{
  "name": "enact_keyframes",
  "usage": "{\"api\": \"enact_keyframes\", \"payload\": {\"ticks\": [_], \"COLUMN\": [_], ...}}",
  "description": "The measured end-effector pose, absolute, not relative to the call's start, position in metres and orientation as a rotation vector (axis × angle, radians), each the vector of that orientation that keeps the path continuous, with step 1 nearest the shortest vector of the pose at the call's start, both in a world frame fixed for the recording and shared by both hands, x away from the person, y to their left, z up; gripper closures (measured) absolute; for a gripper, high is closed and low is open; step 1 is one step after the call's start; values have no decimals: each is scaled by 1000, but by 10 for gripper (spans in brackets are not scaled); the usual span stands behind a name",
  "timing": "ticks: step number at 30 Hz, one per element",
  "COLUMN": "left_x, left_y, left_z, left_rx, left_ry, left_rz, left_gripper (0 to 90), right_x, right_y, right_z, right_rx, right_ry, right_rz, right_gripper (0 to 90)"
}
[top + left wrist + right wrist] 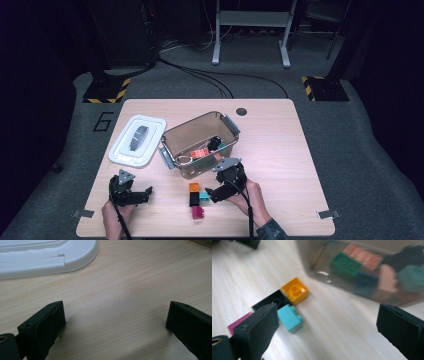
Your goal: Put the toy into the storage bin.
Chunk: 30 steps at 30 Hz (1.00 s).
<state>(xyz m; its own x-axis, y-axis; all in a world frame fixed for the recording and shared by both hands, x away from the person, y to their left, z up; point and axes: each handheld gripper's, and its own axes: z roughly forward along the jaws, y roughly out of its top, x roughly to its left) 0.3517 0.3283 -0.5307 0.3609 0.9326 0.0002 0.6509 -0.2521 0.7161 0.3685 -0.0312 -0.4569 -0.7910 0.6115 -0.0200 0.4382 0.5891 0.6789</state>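
Observation:
Four loose bricks lie on the table in front of the clear bin (172, 134): orange (193, 187), black (193, 198), teal (204, 195) and magenta (198, 212). My right gripper (214, 194) hovers just right of them, open, with nothing between its jaws. In the right gripper view the orange brick (295, 290), teal brick (290, 318), black brick (270, 301) and magenta brick (238, 323) sit by the left jaw of the right gripper (327, 320). My left gripper (146, 192) rests at the front left, open over bare wood (116, 317).
The bin (322, 266) holds several bricks, among them a green one (345, 263) and a blue one (365, 283). Its white lid (137, 140) lies to its left, and its corner (47, 255) lies ahead of the left gripper. A person's hands hold both grippers at the front edge.

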Motion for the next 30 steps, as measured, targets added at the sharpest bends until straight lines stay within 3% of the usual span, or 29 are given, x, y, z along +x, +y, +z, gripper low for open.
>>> {"api": "enact_keyframes", "payload": {"ticks": [9,15,20,30], "left_x": [352,352,352,352], "left_y": [328,328,328,328], "left_z": [-531,-531,-531,-531], "left_rx": [1997,1996,1995,1996], "left_ry": [1369,1371,1371,1371], "left_rz": [577,577,578,578], "left_gripper": [20,20,21,20], "right_x": [360,359,360,364], "right_y": [-9,2,3,-11], "right_z": [-479,-486,-487,-485], "right_rx": [722,664,676,784], "right_ry": [2702,2762,2748,2705], "right_rz": [964,906,877,883], "right_gripper": [437,521,664,682]}}
